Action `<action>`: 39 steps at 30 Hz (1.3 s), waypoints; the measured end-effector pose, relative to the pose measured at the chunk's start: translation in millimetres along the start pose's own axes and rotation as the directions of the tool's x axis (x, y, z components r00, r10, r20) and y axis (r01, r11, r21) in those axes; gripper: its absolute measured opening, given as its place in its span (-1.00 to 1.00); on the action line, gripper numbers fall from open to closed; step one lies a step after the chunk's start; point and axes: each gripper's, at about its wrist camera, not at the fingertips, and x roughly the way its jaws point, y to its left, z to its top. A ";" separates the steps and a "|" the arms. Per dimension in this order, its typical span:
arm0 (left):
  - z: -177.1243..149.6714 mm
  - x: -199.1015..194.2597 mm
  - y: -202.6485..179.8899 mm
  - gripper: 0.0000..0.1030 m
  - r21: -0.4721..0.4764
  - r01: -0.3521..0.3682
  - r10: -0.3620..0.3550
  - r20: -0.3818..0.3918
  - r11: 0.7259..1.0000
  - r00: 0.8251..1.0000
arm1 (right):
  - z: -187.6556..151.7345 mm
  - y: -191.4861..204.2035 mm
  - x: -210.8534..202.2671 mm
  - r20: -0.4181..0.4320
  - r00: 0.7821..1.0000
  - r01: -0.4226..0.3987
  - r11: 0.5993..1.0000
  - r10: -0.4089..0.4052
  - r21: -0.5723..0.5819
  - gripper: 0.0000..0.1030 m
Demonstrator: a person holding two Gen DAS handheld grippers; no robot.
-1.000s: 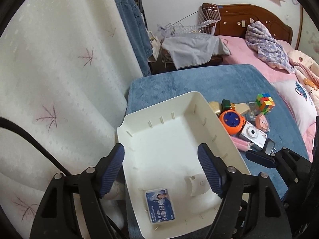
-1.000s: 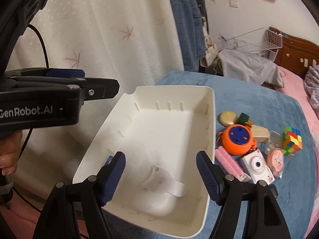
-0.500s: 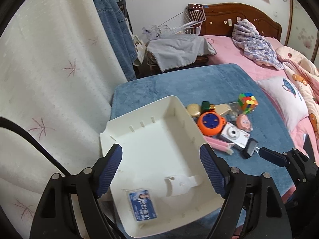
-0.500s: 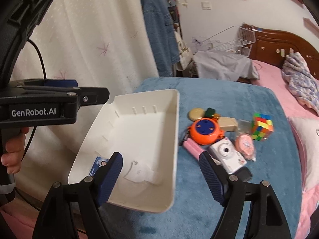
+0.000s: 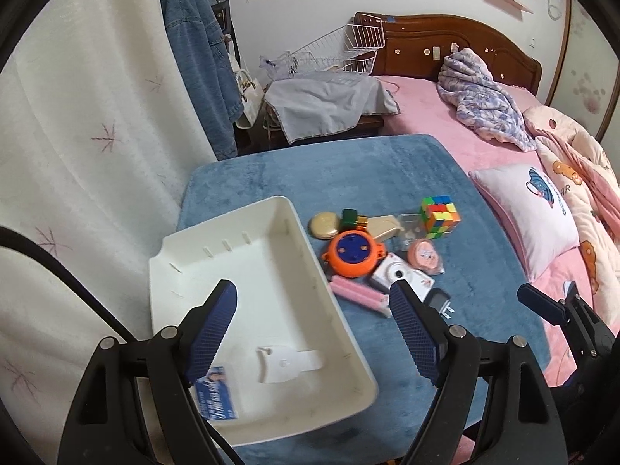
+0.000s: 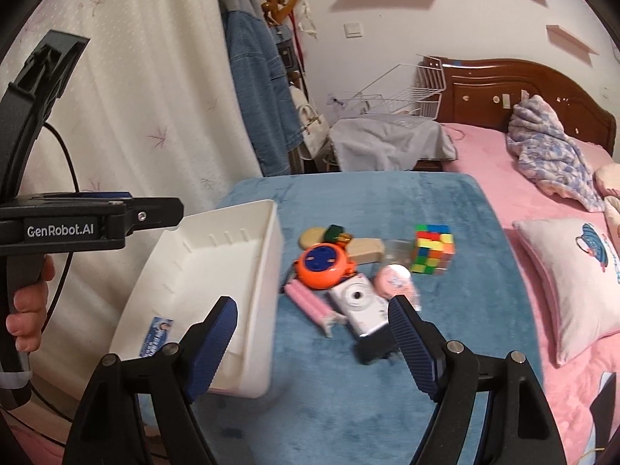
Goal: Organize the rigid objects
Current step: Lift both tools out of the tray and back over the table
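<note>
A white plastic bin [image 5: 248, 248] [image 6: 217, 259] sits at the left of a blue mat and holds a blue card [image 5: 215, 393] [image 6: 157, 335]. Right of it lies a cluster: an orange round reel [image 5: 352, 254] [image 6: 323, 265], a white camera [image 5: 401, 277] [image 6: 358, 300], pink rollers [image 5: 358, 294] [image 6: 308, 304], a colour cube [image 5: 440, 217] [image 6: 432, 248], a pink round case [image 5: 424, 255] [image 6: 393, 279], a gold compact [image 5: 325, 224] and a black plug [image 5: 438, 300] [image 6: 378, 343]. My left gripper [image 5: 314, 333] is open above the bin's right wall. My right gripper [image 6: 314, 343] is open above the camera and rollers.
The blue mat [image 5: 348, 170] [image 6: 348, 201] covers a table beside a pink bed with a pillow [image 5: 531, 213] [image 6: 569, 271]. A white curtain [image 5: 77, 116] hangs at the left. A denim jacket [image 6: 259, 89] and a wire rack [image 5: 341, 52] stand behind.
Both grippers have pulled back and swung right, away from the bin. The right gripper now faces the object cluster instead of the bin. Both stay open and empty.
</note>
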 end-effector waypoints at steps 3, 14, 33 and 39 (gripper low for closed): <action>2.5 3.1 -13.5 0.62 -0.020 0.000 0.000 -0.015 1.000 1.000 | 2.4 -19.2 -0.3 -0.009 1.000 -0.004 1.000 0.004 -0.008 0.57; 10.8 22.0 -49.0 0.69 -0.142 -0.024 0.011 -0.092 0.990 0.996 | 16.9 -72.5 8.3 -0.049 0.997 -0.060 0.995 0.056 -0.085 0.57; -28.4 59.5 15.7 0.71 -0.299 -0.272 0.164 -0.339 0.915 0.926 | 12.2 -112.0 86.0 -0.305 0.939 -0.185 0.981 0.158 -0.063 0.57; -45.7 67.2 77.9 0.71 -0.361 -0.314 0.157 -0.403 0.878 0.902 | 0.5 -108.7 110.5 -0.387 0.914 -0.105 0.993 0.117 0.050 0.57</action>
